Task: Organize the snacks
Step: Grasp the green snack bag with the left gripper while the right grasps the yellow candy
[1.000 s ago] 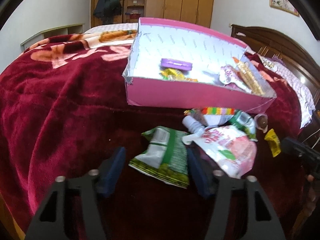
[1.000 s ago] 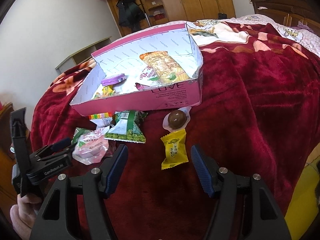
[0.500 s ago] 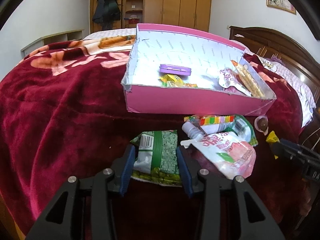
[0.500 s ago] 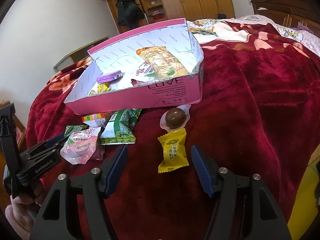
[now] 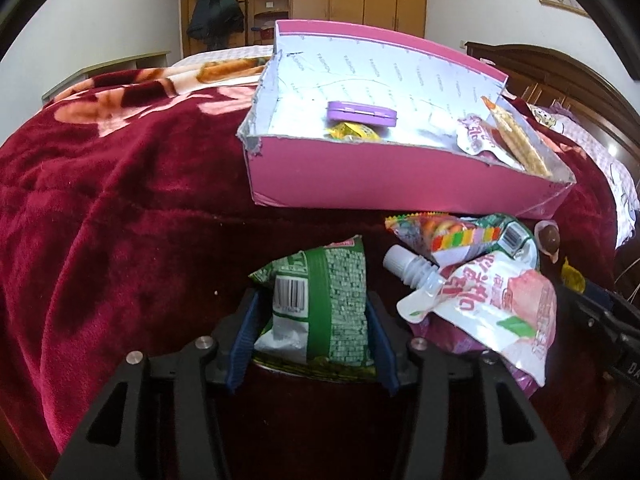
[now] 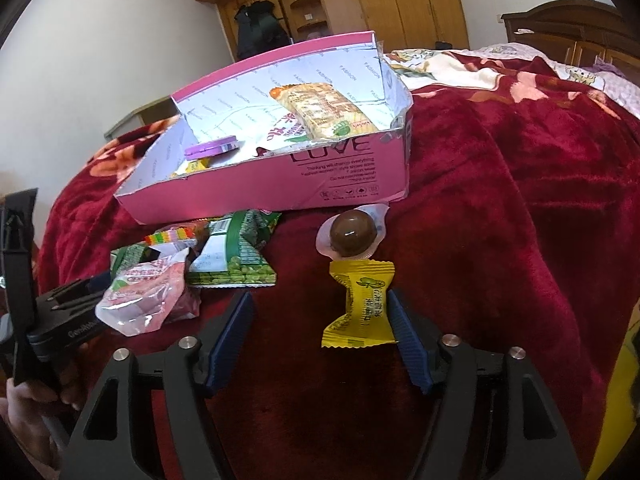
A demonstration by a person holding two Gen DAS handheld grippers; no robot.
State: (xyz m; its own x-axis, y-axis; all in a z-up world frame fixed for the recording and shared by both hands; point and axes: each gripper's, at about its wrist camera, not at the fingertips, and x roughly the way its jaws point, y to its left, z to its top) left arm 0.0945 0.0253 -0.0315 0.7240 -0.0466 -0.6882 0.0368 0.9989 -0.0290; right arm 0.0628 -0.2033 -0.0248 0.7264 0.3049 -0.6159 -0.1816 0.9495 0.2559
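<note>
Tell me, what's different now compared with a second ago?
The left gripper closed in around the green snack bag, which now sits between its pads; the jaws have just reopened a little. The right gripper moved up to the yellow candy, its jaws just opening wider, one pad beside the wrapper. The pink box, its contents and the other snacks stayed put.
</note>
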